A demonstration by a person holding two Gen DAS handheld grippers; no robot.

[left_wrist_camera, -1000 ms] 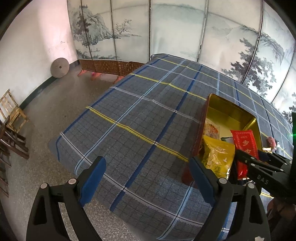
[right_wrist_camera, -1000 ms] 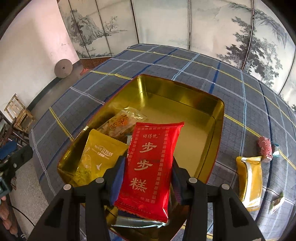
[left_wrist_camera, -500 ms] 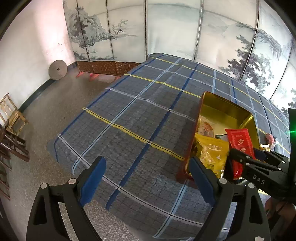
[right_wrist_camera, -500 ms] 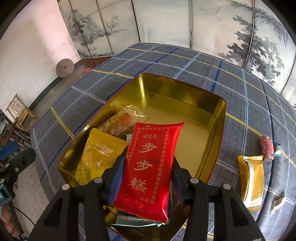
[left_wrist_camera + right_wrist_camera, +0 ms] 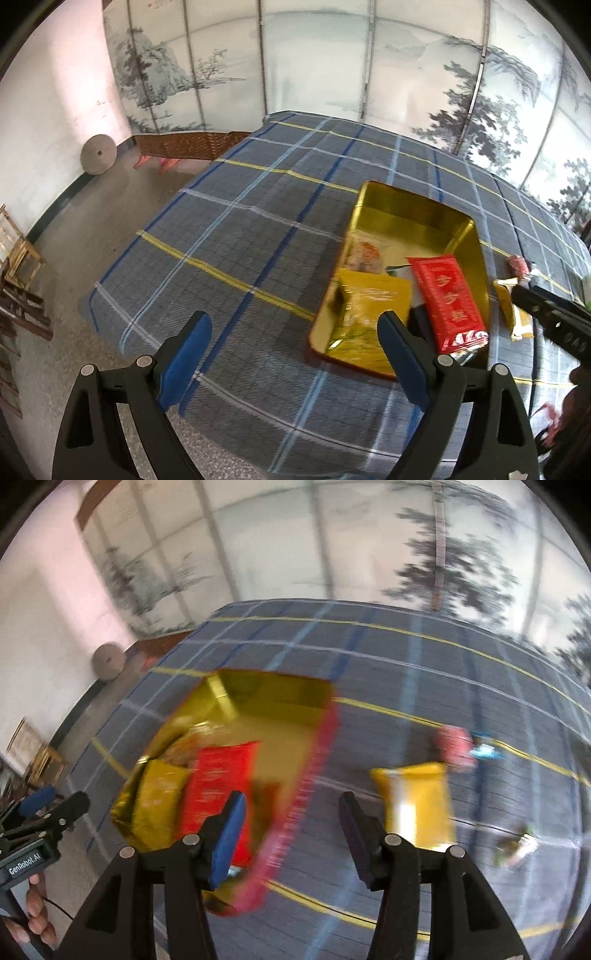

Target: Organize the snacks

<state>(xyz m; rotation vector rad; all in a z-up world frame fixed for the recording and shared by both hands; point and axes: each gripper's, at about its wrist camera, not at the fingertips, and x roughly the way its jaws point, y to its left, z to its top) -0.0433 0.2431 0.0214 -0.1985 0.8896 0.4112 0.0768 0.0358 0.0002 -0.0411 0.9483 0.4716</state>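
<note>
The right claw (image 5: pixel 291 834) is released and carries nothing: its blue-padded fingers (image 5: pixel 227 834) stand apart with only the plaid cloth of the desk (image 5: pixel 424 686) showing between them. The right wrist view is smeared with motion blur, so fine detail there is uncertain. The red snack packet (image 5: pixel 447 299) lies in the gold tin (image 5: pixel 413 221), down to the left of the right claw and just beyond its left finger, resting partly over the tin's near edge and beside a yellow pouch (image 5: pixel 369 295). A paler wrapped snack (image 5: pixel 364 253) sits farther inside the tin.

The left claw (image 5: pixel 291 354) is also spread wide and holds nothing, hovering over the desk's near corner; the tin lies ahead and to its right, just past its right finger.

By the look of it, the placing of the red packet is done and the step in hand is the reach for the next loose snack. Three things lie on the cloth outside the tin: a yellow packet (image 5: pixel 417 805) just ahead and to the right of the right claw, a pink wrapped piece (image 5: pixel 456 746) beyond it, and a small dark item (image 5: pixel 517 845) far to the right, too blurred to identify.

The next move probably calls for the right claw to swing right, settle over the yellow packet, line its fingers across the packet's narrow width, and come down low enough to pinch a flat, slippery foil bag off the cloth without dragging the fabric.
</note>
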